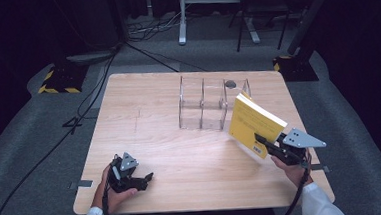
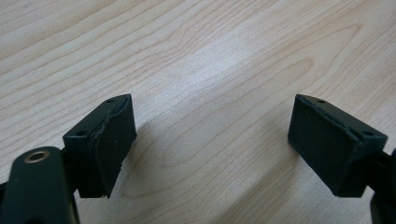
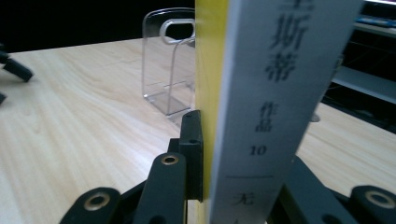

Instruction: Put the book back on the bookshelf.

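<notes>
**Yellow book held beside clear rack**

The right gripper [image 1: 265, 144] clamps a yellow-covered paperback book [image 1: 253, 122], tilted, just right of the clear acrylic divider rack [image 1: 203, 104]. The left gripper [image 1: 142, 181], jaws spread and empty, sits well apart from the rack on the light wooden table [image 1: 155, 139].

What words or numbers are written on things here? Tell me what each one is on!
"斯蒂": on the white spine of the yellow book, right gripper view.
"作品": same spine, lower down.
"10": same spine, below that.
"无": at the spine's bottom, cut off.
Small dark print and a barcode on the book's yellow cover, high view: too small to read.
The clear rack bears no text.
</notes>
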The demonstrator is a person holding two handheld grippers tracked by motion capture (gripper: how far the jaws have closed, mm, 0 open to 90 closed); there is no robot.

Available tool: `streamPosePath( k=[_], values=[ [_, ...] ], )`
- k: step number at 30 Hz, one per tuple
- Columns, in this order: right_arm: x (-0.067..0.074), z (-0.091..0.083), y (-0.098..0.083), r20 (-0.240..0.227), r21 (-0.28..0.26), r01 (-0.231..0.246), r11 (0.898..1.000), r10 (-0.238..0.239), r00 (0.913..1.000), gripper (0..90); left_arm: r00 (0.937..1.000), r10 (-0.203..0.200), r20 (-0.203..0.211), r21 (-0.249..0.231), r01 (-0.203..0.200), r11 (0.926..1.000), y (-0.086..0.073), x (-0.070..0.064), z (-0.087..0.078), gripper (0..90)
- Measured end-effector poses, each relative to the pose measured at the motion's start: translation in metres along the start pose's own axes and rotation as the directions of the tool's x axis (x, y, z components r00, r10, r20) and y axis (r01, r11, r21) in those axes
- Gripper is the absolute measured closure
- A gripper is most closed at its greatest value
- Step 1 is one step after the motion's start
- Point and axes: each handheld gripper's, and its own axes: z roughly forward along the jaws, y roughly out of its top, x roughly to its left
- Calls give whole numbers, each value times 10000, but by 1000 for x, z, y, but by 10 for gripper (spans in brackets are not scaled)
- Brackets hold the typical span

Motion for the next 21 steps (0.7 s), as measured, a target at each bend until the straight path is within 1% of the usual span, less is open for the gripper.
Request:
streamPosePath(
  k=[1, 2, 3, 4, 5, 6, 9, 12, 14, 18, 19, 20, 21],
  values=[
    [-1, 0, 2, 122, 26, 8, 10000, -8, 9999, 767, 10000, -39, 10, -33, 39, 10000, 0, 0, 1, 158],
    [-2, 1, 4, 300, 2, 12, 10000, -12, 9995, 766, 10000, 40, -20, -24, -40, 10000, 1, 0, 1, 158],
    [-4, 2, 7, 447, -34, -14, 10000, 15, 9990, 767, 10000, 15, 29, -52, -15, 10000, 1, 0, 1, 159],
    [-5, 3, 9, 594, -75, -79, 9999, 84, 9982, 766, 9999, 123, 28, -12, -123, 9999, 2, 0, 1, 160],
    [-6, 4, 11, 731, -114, -180, 9998, 188, 9971, 766, 9999, 105, 87, -4, -105, 9999, 2, 0, 2, 160],
    [-6, 4, 11, 731, -114, -180, 9998, 188, 9971, 766, 9999, 105, 87, -4, -105, 9999, 2, 0, 2, 161],
    [-11, 8, 18, 1114, -205, -158, 9997, 180, 9936, 766, 9999, 116, 112, -9, -115, 9999, 2, -1, 2, 162],
    [-15, 15, 25, 1300, -253, -282, 9993, 312, 9910, 766, 9999, 118, 112, -10, -118, 9999, 2, -1, 2, 162],
    [-18, 20, 29, 1413, -251, -218, 9994, 251, 9897, 766, 9999, 116, 111, -10, -116, 9999, 2, -1, 2, 162],
    [-20, 32, 38, 1596, -259, -333, 9991, 370, 9865, 766, 9999, 115, 109, -8, -115, 9999, 2, -1, 2, 162],
    [-20, 36, 40, 1614, -240, -315, 9992, 350, 9863, 766, 9998, 165, 85, -20, -165, 9999, 2, -1, 1, 164],
    [-20, 36, 40, 1614, -240, -315, 9992, 350, 9863, 766, 9998, 165, 85, -20, -165, 9999, 2, -1, 1, 178],
    [-21, 44, 44, 1705, -150, -365, 9992, 385, 9846, 766, 9997, 176, 146, -105, -174, 9998, 1, -3, 1, 196]
  ],
)
